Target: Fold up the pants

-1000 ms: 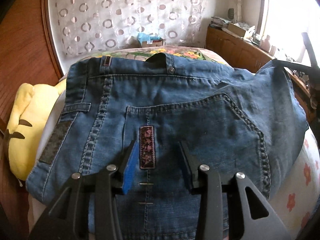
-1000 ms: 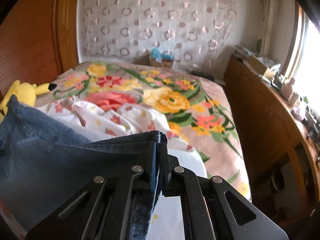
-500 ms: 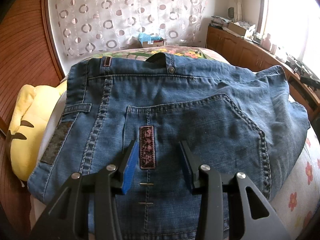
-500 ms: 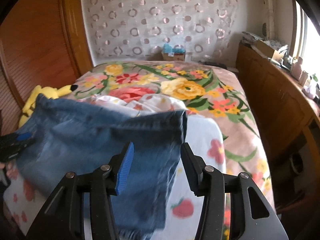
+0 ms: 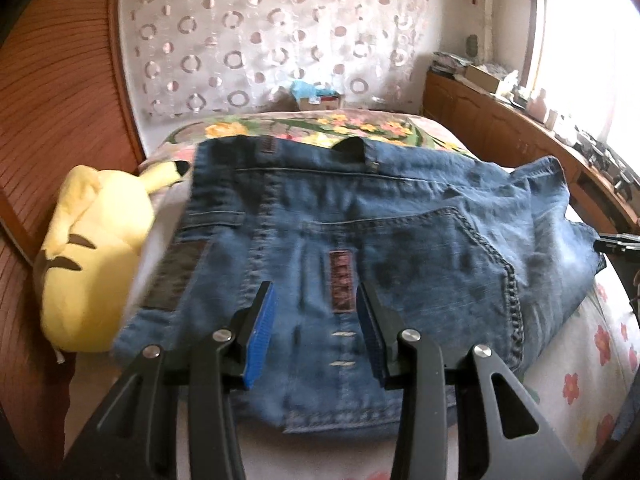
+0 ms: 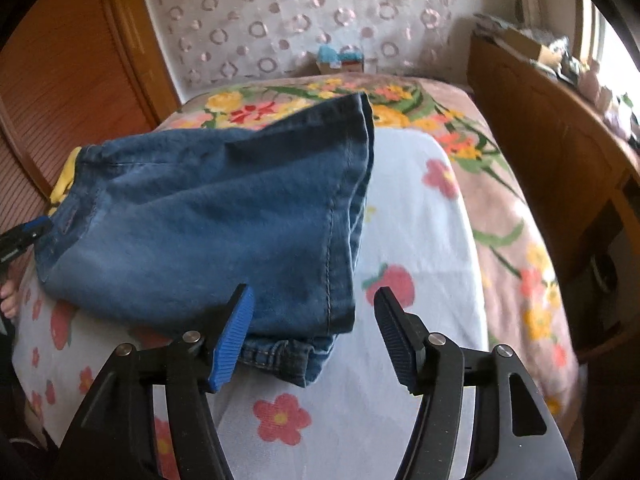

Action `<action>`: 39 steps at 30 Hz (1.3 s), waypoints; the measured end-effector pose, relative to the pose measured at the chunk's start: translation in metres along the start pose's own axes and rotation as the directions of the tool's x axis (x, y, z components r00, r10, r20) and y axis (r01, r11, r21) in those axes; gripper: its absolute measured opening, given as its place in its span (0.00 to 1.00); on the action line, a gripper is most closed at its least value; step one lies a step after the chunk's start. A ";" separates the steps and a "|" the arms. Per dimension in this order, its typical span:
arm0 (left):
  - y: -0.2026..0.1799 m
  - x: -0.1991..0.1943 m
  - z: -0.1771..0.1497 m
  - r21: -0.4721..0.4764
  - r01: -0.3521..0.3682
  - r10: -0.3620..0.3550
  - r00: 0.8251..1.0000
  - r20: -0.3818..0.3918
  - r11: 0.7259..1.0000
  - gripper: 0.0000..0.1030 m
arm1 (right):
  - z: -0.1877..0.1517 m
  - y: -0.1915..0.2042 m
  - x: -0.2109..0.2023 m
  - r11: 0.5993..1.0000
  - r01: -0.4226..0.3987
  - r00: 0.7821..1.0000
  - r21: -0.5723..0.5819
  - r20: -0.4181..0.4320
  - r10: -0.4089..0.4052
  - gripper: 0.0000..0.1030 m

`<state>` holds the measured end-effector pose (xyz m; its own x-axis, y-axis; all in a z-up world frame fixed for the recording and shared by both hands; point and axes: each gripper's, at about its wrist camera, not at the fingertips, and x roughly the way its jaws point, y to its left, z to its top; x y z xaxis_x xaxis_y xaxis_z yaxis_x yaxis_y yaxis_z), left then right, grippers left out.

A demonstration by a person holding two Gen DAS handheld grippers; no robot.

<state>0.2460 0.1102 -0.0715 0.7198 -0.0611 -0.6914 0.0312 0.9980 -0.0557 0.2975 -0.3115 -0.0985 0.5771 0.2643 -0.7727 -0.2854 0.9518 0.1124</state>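
The blue denim pants point(image 5: 360, 240) lie folded on the bed, back pocket and waistband up. In the right wrist view the pants point(image 6: 224, 220) show as a folded bundle with the hem at its near edge. My left gripper point(image 5: 316, 320) is open and empty, just above the near part of the pants. My right gripper point(image 6: 312, 320) is open and empty, hovering over the near right corner of the bundle. The right gripper's tip shows at the right edge of the left wrist view point(image 5: 616, 242). The left gripper's tip shows at the left edge of the right wrist view point(image 6: 24, 236).
A yellow plush toy point(image 5: 92, 256) lies against the pants' left side. The bed has a white flowered sheet point(image 6: 412, 208) and a floral blanket point(image 6: 400, 108) beyond. A wooden cabinet point(image 6: 552, 152) runs along the right; a wooden wall panel point(image 5: 48, 120) stands at the left.
My right gripper opened, let go of the denim and drew back; the released fabric settled onto the bundle. My left gripper pulled back a little and stays open.
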 end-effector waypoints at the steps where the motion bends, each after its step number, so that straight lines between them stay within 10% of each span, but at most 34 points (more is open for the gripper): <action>1: 0.005 -0.002 -0.002 -0.007 -0.011 0.011 1.000 0.002 1.000 0.39 | -0.001 0.000 0.002 1.000 -0.004 1.000 0.008 -0.006 0.004 0.62; 27: 0.094 0.010 -0.034 -0.154 -0.178 0.167 0.982 -0.083 0.972 0.40 | -0.015 0.021 0.002 0.999 0.025 0.999 -0.035 -0.023 -0.026 0.39; 39: 0.106 0.016 -0.042 -0.183 -0.176 0.162 0.982 -0.093 0.967 0.56 | -0.019 0.023 0.006 0.999 0.026 0.999 -0.037 -0.040 -0.027 0.39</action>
<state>0.2321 0.2138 -0.1186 0.6474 0.0995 -0.7556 -0.2236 0.9726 -0.0635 0.2800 -0.2911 -0.1118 0.5533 0.2320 -0.8000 -0.2984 0.9519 0.0697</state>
